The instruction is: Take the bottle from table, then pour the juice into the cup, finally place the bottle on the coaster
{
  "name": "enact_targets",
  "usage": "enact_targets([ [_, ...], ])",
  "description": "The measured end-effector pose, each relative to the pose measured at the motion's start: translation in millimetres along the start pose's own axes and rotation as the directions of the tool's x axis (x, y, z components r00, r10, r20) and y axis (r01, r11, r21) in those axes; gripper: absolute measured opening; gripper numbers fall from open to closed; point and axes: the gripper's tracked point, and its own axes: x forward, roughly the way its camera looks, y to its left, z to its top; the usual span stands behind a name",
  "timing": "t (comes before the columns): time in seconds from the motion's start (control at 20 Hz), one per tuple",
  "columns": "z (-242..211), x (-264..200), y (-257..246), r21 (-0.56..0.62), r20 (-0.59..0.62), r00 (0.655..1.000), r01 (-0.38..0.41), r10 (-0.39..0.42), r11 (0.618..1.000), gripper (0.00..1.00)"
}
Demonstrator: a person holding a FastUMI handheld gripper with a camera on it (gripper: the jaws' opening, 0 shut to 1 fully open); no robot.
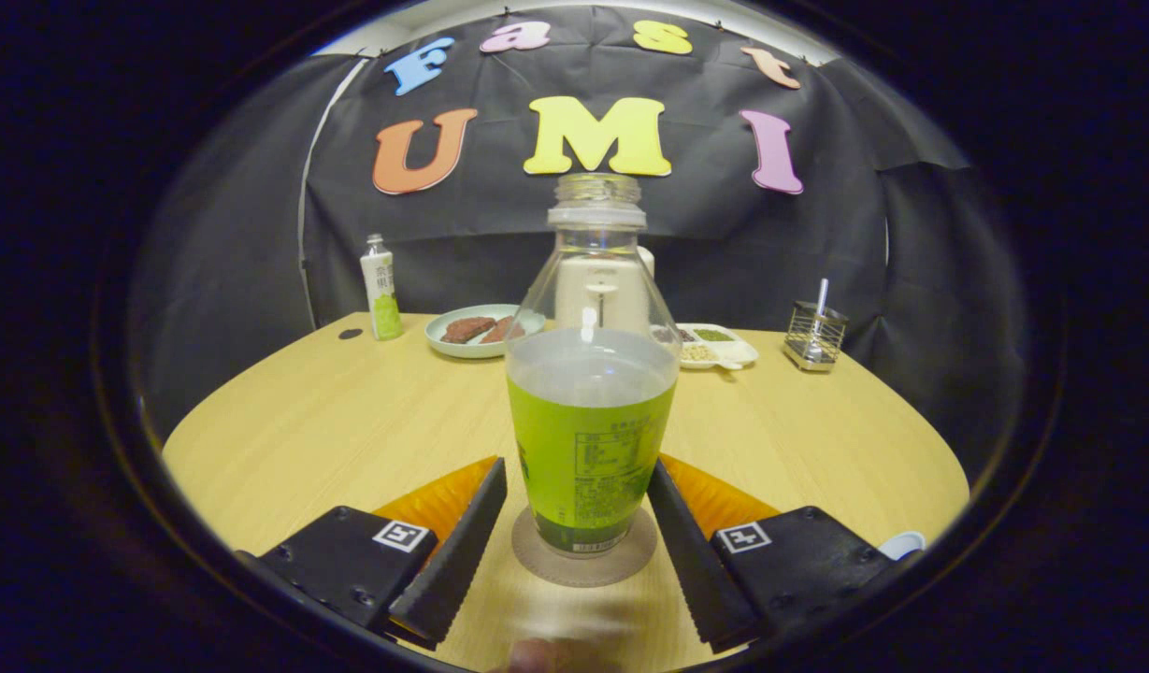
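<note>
— Where does the juice bottle (591, 411) stand from you?

— Straight ahead, upright on the round coaster (584, 564), between my fingers.

— Gripped?

— No. My gripper (581, 523) is spread wide; each finger stands clear of the bottle's sides, holding nothing.

— And next?

— I judge a straight pull back along the fingers; the cup's rim (901, 543) is near my right finger.
</note>
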Motion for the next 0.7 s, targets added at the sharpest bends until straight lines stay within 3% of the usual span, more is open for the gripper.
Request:
enact_targets([
  [0.3,0,-36,-4,0.006,0.026,1.0,0.009,-0.009,1.0,0.98],
  [0.4,5,-61,-6,-0.005,0.065,0.998,0.013,-0.013,1.0,0.98],
  [0.5,9,-92,-21,-0.023,0.097,0.993,0.071,-0.069,0.997,0.98],
  [0.7,29,-161,-22,0.037,0.207,0.974,0.08,-0.086,0.996,0.99],
])
